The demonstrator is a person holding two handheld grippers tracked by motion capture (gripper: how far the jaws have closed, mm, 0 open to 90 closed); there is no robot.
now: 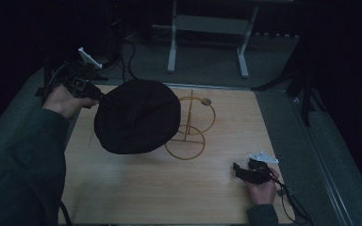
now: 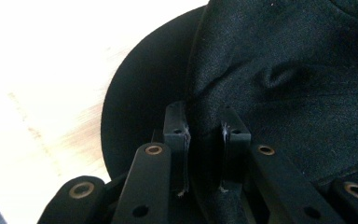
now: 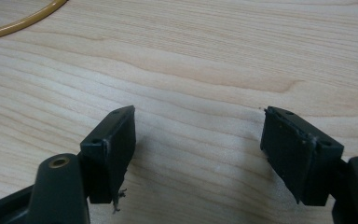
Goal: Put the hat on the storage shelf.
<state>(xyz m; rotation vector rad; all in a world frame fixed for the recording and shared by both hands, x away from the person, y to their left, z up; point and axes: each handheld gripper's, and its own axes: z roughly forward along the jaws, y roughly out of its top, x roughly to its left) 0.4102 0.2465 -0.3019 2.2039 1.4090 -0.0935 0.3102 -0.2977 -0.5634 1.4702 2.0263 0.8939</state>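
So the left gripper (image 1: 99, 98) pinches the black hat (image 1: 136, 117) by its edge, lifted beside the gold wire stand (image 1: 191, 129); right gripper (image 1: 239, 170) rests wide open.

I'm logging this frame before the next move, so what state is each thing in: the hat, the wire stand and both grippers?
Black hat: lifted off the table, tilted, pinched at its edge.
Left gripper: jaws shut on the hat's fabric.
Right gripper: jaws open, nothing between them, resting low over the wooden table.
Yellow wire stand: upright on the table, bare, partly hidden behind the hat.
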